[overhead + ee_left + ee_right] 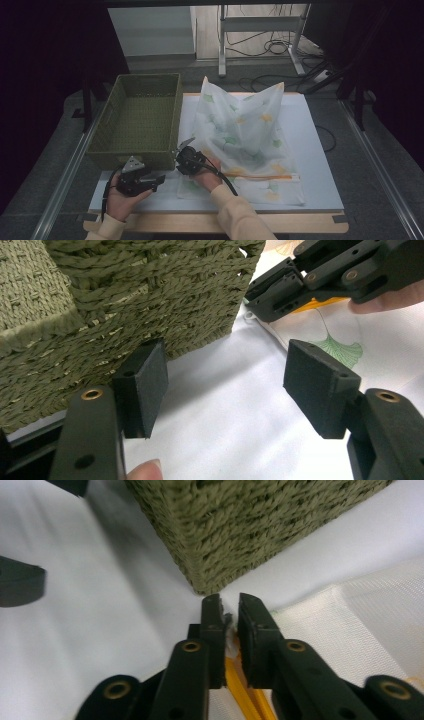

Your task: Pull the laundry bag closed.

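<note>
A white mesh bag [245, 130] printed with green and yellow leaves lies on the table, its far end standing up. An orange zipper [265, 176] runs along its near edge. My right gripper [181, 151] sits at the bag's near left corner. In the right gripper view its jaws [229, 602] stand nearly together, with a scrap of white bag edge [229, 619] pinched between them and the orange zipper [240, 685] running beneath. My left gripper [159, 181] rests open on the table just left of it. Its pads [145, 385] stand wide apart over bare table, with nothing between them.
A green woven basket [140, 120] stands on the left half of the white table [310, 125], its near right corner [210, 575] close in front of both grippers. The right gripper's jaws [260, 302] reach past that corner [220, 315]. Cables and a metal stand are on the floor beyond.
</note>
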A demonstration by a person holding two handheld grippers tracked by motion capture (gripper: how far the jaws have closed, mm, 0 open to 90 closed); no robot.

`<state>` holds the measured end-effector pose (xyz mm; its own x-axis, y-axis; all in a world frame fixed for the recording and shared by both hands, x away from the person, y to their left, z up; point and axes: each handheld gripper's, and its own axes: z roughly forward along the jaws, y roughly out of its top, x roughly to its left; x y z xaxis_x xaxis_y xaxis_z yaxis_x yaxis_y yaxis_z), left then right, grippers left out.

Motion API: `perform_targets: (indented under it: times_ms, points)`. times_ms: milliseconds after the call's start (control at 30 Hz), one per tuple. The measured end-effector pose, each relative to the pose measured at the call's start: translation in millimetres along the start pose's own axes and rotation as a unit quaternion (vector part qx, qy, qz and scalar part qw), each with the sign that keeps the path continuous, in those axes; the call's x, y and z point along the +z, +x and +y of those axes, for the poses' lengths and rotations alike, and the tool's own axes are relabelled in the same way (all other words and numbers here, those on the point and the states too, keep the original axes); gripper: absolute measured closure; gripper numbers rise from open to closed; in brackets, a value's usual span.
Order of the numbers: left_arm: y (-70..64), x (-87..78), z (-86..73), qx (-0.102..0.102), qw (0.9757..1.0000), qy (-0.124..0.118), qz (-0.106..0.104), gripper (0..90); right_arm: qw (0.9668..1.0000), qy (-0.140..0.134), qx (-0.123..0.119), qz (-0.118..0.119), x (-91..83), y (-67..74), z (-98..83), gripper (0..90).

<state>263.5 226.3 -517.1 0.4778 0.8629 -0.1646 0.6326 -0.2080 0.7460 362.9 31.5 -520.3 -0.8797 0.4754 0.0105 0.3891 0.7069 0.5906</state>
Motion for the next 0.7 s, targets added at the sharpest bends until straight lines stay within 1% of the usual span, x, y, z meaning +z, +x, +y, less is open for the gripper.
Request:
perform_targets:
  times_ms: [67,133,233,333,433,467,567,700]
  points:
    - [-0.4,0.2,0.1,0.001,1.0,0.001,0.0,33.2,1.0,0.005,-0.003,-0.003,2.9,0.4,0.3,74.8]
    - [-0.5,0.3,0.0,0.001,1.0,0.001,-0.001,33.2,0.9999,0.009,-0.008,-0.009,4.8,2.3,1.1,75.2]
    - [-0.8,0.2,0.0,0.002,1.0,0.001,-0.001,33.1,0.9996,0.015,-0.012,-0.019,5.4,3.9,3.0,78.8]
    - [-1.2,0.1,0.0,0.003,1.0,0.001,-0.002,33.2,0.9996,0.013,-0.007,-0.026,4.6,3.6,3.1,81.5]
    - [-1.0,0.3,0.0,0.002,1.0,0.001,-0.002,33.2,0.9998,0.002,0.0,-0.02,0.7,2.8,3.1,85.2]
    - [-1.1,0.5,0.0,0.002,1.0,0.001,-0.002,33.1,0.9999,-0.001,0.004,-0.014,-0.9,2.3,3.2,85.8]
    - [-1.6,0.7,0.1,0.003,1.0,0.001,-0.002,33.1,0.9999,0.005,0.003,-0.013,-1.9,1.6,2.9,86.5]
    - [-2.0,0.5,0.1,0.003,1.0,0.001,-0.002,33.1,0.9999,0.003,0.004,-0.014,-2.7,1.2,2.5,86.7]
